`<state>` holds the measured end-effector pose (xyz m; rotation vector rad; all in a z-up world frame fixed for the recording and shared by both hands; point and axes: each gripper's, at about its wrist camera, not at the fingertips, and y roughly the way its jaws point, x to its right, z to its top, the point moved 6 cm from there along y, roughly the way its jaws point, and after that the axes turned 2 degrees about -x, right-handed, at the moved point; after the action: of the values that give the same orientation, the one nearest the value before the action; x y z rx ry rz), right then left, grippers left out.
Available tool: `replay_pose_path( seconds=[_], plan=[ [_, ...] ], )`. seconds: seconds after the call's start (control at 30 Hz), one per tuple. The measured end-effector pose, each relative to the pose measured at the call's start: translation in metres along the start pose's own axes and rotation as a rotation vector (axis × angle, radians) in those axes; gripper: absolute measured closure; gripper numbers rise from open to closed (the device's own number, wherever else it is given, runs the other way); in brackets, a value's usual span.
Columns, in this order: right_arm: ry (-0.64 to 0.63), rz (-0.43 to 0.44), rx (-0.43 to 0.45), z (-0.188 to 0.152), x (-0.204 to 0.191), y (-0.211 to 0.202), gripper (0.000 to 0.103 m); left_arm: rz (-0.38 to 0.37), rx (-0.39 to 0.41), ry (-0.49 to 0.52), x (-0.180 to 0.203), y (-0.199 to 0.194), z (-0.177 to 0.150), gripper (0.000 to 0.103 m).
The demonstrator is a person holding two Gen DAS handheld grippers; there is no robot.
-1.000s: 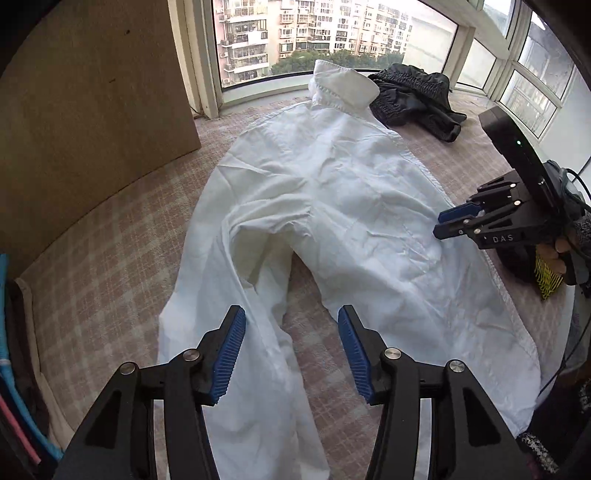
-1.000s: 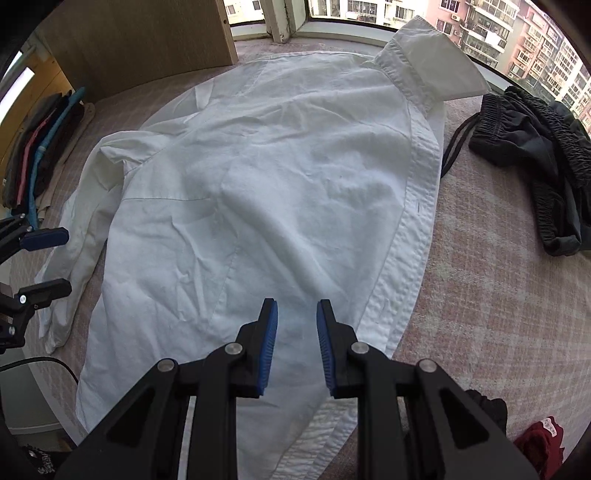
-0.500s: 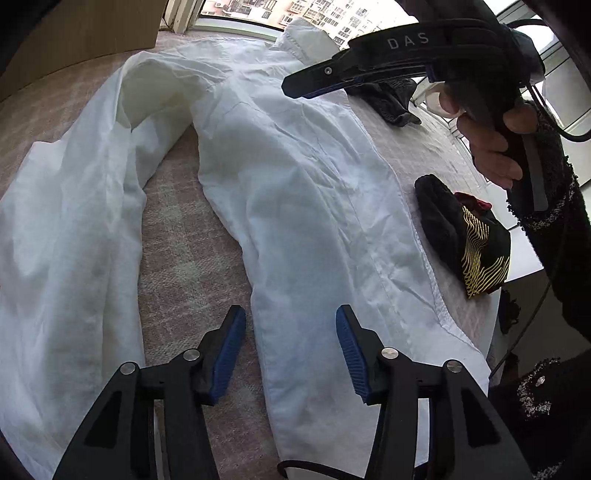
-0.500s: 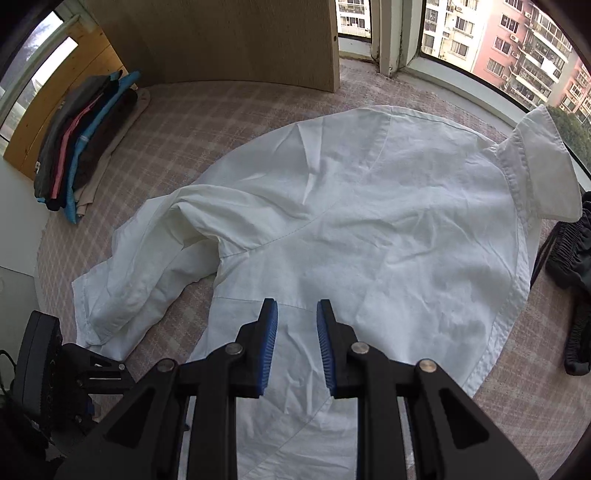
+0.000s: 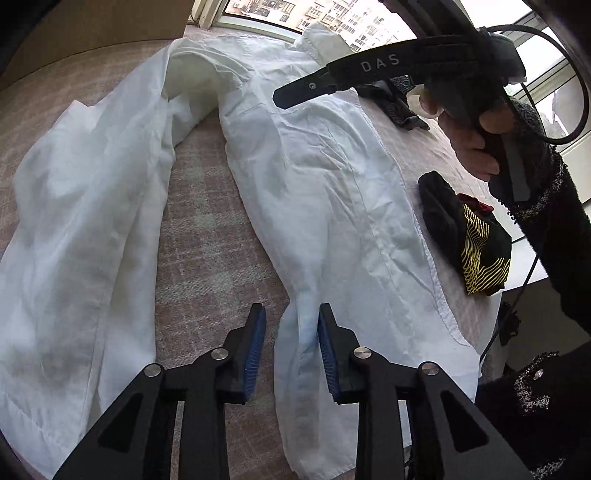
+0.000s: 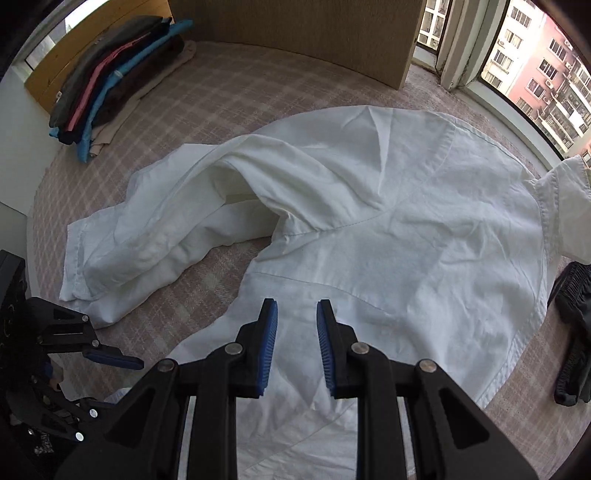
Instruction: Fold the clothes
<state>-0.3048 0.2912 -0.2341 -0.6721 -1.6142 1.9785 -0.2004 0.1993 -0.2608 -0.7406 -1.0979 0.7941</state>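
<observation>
A white long-sleeved shirt (image 5: pixel 325 192) lies spread on the checked pink cover (image 5: pixel 207 236), collar toward the window; it also shows in the right wrist view (image 6: pixel 424 236). Its sleeve (image 6: pixel 147 240) lies out to the left. My left gripper (image 5: pixel 291 343) is low at the shirt's hem, jaws part closed with the side edge of the shirt between the blue pads; a gap remains beside the cloth. My right gripper (image 6: pixel 295 332) hovers above the shirt's body, jaws narrowly apart and empty. In the left wrist view it hangs over the shirt's upper part.
A stack of folded clothes (image 6: pixel 110 77) lies at the far left. A dark garment (image 6: pixel 572 332) lies at the right of the shirt. A black item with yellow lines (image 5: pixel 472 236) sits near the cover's edge. A wooden panel (image 6: pixel 295 33) and windows stand behind.
My left gripper has come down to the shirt's hem and its jaws have narrowed around the side edge. My right gripper has shifted left over the shirt, jaws unchanged.
</observation>
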Motion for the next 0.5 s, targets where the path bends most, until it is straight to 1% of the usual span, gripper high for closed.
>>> replay_pose_path(
  seconds=[0.03, 0.1, 0.17, 0.2, 0.27, 0.3, 0.33, 0.43, 0.47, 0.5],
  plan=[
    [-0.001, -0.012, -0.008, -0.006, 0.0, 0.0, 0.081, -0.006, 0.004, -0.01, -0.001, -0.007, -0.004, 0.066],
    [0.095, 0.036, 0.042, -0.032, 0.01, -0.022, 0.081, -0.007, 0.011, -0.021, -0.002, -0.021, -0.012, 0.064],
    [0.203, 0.094, 0.102, -0.059, 0.022, -0.048, 0.081, 0.02, 0.002, -0.006, 0.0, -0.032, -0.029, 0.055],
    [0.25, 0.115, 0.12, -0.079, 0.025, -0.059, 0.081, 0.021, -0.007, -0.007, 0.0, -0.035, -0.037, 0.054],
    [0.319, 0.141, 0.141, -0.126, 0.024, -0.078, 0.075, 0.002, -0.032, -0.021, 0.002, -0.033, -0.051, 0.054],
    [0.336, 0.133, 0.138, -0.152, 0.017, -0.082, 0.069, -0.008, -0.046, -0.025, 0.004, -0.029, -0.056, 0.054],
    [0.353, 0.12, 0.133, -0.178, 0.01, -0.086, 0.067, -0.018, -0.059, -0.029, 0.006, -0.025, -0.061, 0.054],
    [0.419, 0.109, 0.09, -0.24, -0.013, -0.076, 0.067, -0.056, -0.087, -0.024, 0.018, -0.009, -0.069, 0.054],
    [0.443, 0.107, 0.075, -0.26, -0.021, -0.071, 0.067, -0.068, -0.092, -0.018, 0.023, -0.005, -0.07, 0.056],
    [0.465, 0.108, 0.067, -0.272, -0.026, -0.065, 0.067, -0.071, -0.096, -0.007, 0.027, -0.003, -0.07, 0.056]
  ],
)
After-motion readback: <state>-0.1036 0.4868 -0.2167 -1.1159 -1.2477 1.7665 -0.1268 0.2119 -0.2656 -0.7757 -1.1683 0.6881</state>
